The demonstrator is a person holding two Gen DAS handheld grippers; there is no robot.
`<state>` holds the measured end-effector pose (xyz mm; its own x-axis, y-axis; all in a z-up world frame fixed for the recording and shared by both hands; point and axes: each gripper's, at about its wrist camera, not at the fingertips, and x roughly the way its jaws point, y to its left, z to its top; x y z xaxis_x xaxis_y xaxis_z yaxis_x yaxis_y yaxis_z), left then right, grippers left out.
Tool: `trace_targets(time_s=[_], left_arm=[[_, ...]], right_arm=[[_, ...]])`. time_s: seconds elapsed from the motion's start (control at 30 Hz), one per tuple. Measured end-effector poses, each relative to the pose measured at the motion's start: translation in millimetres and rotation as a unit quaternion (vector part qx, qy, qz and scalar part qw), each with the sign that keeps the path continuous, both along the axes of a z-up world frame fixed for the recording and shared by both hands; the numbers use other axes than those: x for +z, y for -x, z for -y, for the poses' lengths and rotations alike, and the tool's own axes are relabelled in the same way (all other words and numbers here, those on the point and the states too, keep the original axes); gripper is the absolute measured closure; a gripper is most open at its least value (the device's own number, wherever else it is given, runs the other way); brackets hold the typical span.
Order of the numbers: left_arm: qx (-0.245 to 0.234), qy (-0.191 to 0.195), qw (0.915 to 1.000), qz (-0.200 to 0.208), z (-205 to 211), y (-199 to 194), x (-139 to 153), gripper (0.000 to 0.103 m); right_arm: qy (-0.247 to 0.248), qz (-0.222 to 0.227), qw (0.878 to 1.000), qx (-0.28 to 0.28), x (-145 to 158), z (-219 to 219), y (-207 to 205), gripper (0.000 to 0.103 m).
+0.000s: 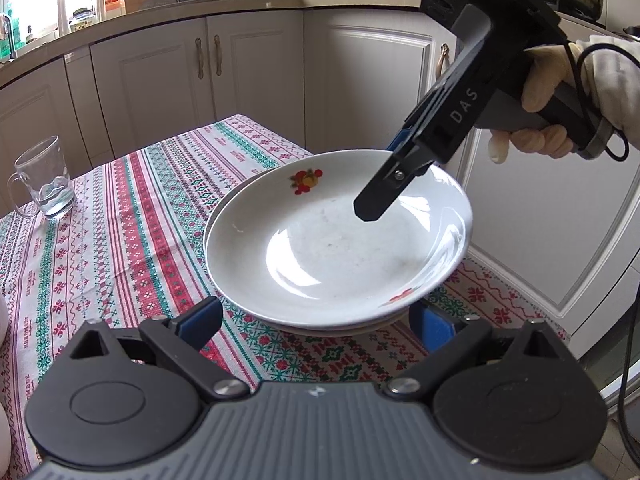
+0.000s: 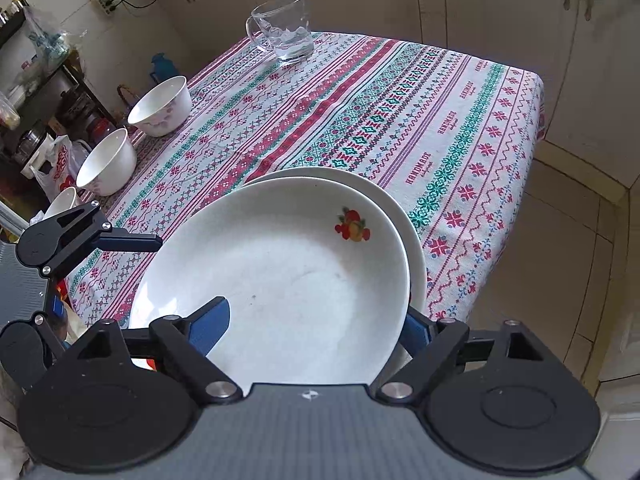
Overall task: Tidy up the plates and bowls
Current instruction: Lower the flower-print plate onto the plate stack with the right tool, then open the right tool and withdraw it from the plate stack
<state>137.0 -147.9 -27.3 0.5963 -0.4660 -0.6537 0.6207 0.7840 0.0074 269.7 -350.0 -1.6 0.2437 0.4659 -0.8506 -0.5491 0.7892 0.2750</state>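
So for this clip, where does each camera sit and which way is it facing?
Left wrist: on the left gripper, angled down over the stacked plates' near edge toward kitchen cabinets; the right gripper and a gloved hand show.
Right wrist: on the right gripper, looking steeply down across the plates toward the bowls; the left gripper shows at left.
Shared: top plate, glass mug, tablecloth.
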Motion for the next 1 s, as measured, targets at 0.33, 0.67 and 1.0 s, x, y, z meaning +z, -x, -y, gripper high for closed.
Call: trace_targets(time_s=[0.33,0.67,1.0], left_arm=[[-0.004,0.001,1.0000,-0.007,-1,-4,-4,0.004],[-0.003,0.002,1.0000,-0.006,-4,-4,-6,0.004],[0.000,0.001,1.0000,-0.001,-6,-1,-6,0.004]], right_arm=[[0.016,0.004,1.000,-0.006,5,-1,7,0.010],[0.038,0.010,0.999,-0.013,7,-6,14,0.007],[0.072,0.010,0.997,-0.025,2,-8,18,0.005]])
